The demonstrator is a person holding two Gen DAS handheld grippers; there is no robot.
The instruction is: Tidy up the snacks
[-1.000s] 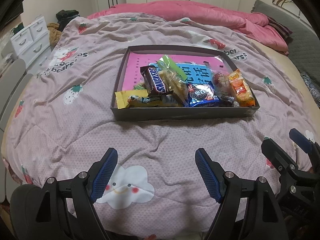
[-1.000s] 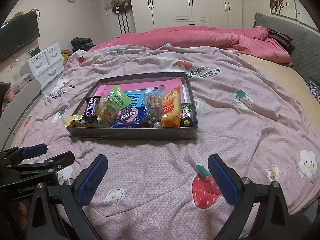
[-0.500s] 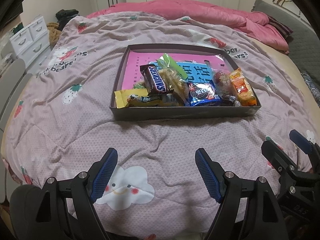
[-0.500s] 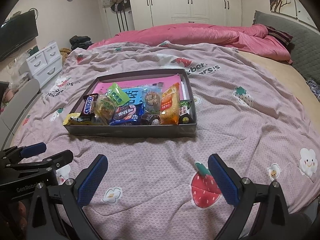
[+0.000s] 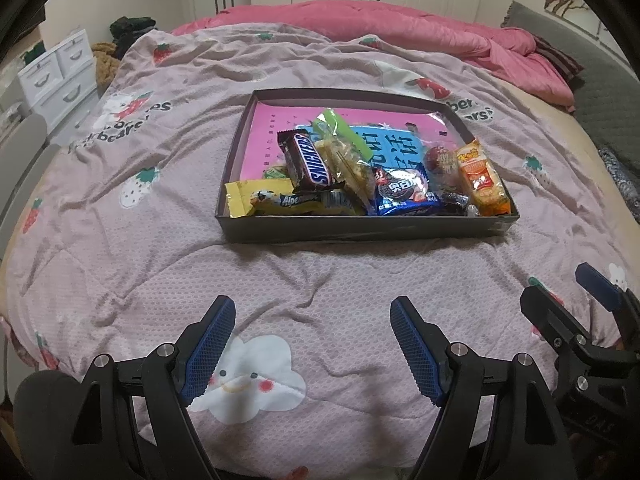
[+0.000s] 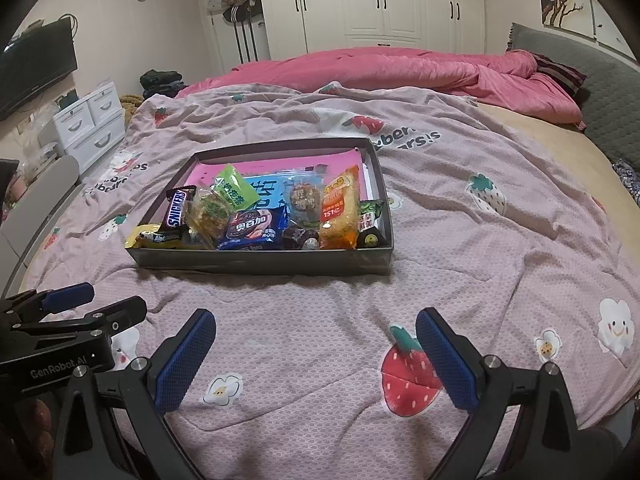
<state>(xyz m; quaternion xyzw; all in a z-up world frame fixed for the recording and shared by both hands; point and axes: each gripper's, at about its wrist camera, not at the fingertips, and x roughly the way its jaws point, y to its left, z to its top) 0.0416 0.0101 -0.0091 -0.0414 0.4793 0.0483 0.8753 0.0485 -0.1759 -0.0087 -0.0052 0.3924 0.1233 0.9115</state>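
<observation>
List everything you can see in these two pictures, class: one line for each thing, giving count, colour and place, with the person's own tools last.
Box: one, dark grey, open, on the quilt.
Snickers bar: one, brown, left part of box.
Alpenliebe pack: one, yellow, front left corner, end over the rim.
Cookie pack: one, blue, front middle.
Orange pack: one, orange, right side.
Green-topped clear bag: one, beside the Snickers bar.
Quilt: one, mauve, strawberry print, covering the bed.
Pink duvet: one, bunched behind.
Drawer unit: one, white, left of bed.
Left gripper: one, black with blue pads, jaws open, empty.
Right gripper: same, jaws open, empty.
</observation>
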